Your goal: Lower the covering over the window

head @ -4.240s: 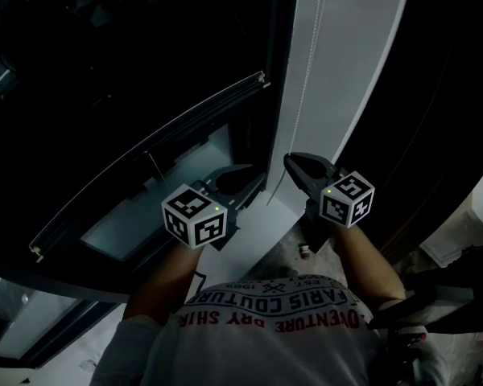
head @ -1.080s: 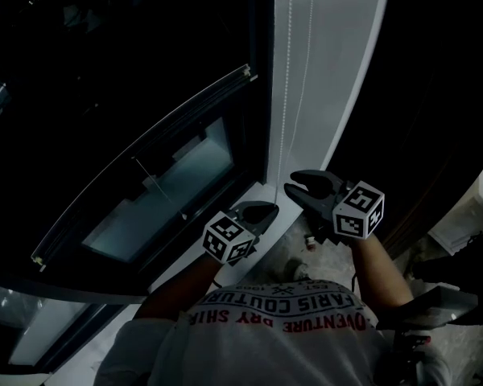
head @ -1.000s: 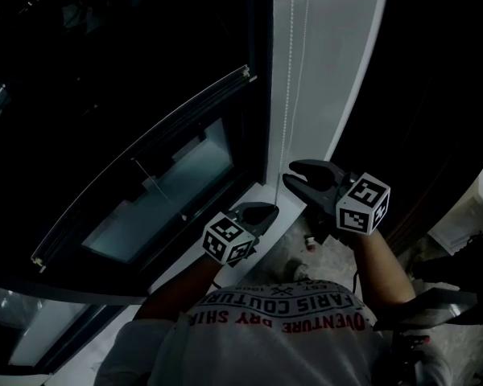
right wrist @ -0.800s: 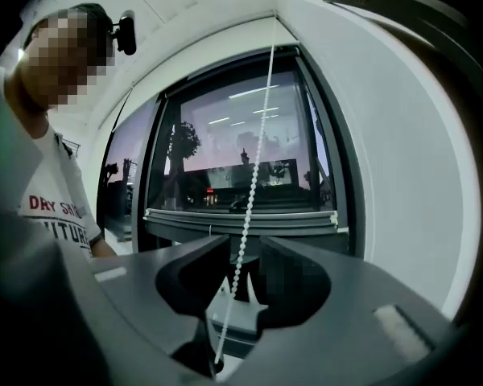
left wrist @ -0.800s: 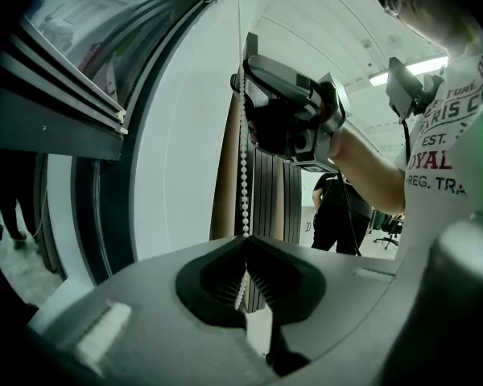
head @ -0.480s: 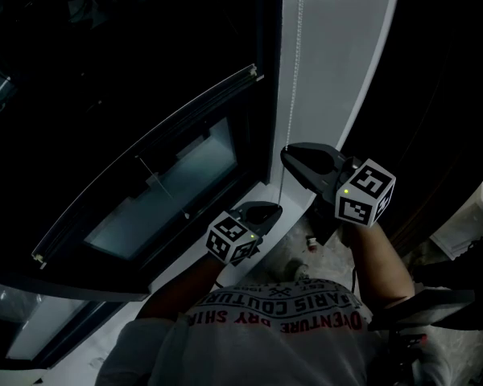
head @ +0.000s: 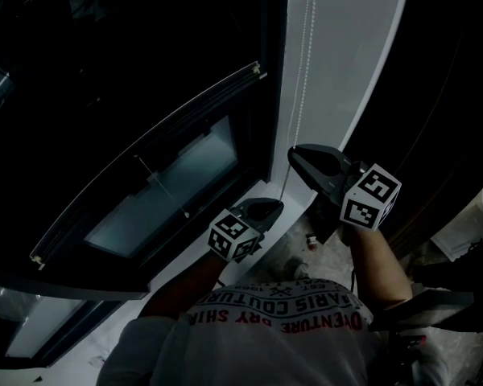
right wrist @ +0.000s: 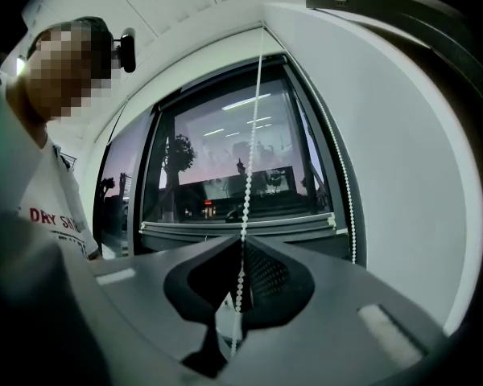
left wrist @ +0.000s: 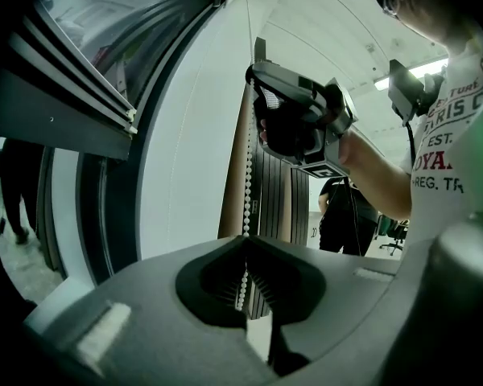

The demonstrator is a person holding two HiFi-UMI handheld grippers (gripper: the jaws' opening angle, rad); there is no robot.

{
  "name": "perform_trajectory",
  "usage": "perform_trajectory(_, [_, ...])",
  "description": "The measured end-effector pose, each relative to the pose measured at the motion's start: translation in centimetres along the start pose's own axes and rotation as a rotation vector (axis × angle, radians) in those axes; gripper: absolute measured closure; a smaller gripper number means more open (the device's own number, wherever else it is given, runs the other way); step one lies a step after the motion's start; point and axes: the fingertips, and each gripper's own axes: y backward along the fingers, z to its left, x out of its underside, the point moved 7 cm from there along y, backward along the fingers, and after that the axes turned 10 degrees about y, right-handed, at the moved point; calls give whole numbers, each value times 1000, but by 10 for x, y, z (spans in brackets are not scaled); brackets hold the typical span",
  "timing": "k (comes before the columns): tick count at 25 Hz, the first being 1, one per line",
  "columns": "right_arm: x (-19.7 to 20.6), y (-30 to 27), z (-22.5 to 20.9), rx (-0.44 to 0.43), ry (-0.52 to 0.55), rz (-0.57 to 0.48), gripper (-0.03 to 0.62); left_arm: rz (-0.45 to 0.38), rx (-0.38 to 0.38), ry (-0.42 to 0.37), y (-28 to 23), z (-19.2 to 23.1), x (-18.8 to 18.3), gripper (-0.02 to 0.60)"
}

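The right gripper has risen, its fingers just closing on the bead chain above the left gripper, which is also clamped on it. Pull straight down steadily; the blind hangs beyond both.

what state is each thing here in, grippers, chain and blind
left gripper: shut on the bead chain
right gripper: jaws have just been closing, now shut on the bead chain, higher up
bead chain: hanging straight, clamped in two places
blind: bottom rail only partway down
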Motion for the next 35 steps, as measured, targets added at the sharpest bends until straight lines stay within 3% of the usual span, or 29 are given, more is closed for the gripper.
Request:
perform_trajectory(4, [3,5,0,14,4,-4,580,-8,12,-10,-6,-1,1,572])
perform_trajectory(15, [72,9,8,37,24,153,580,168,-17,-16,-25,10,62,572])
perform_trajectory(26, [152,7,23,27,-24,333,583,329,-36,61,-28,29,135,571])
perform_trajectory(30, [171,9,27,35,-73,344,585,301,-59,89,-19,38,143,568])
perform_trajectory(35, [170,7,24,52,-63,341,585,242,-69,108,0,36,111,517])
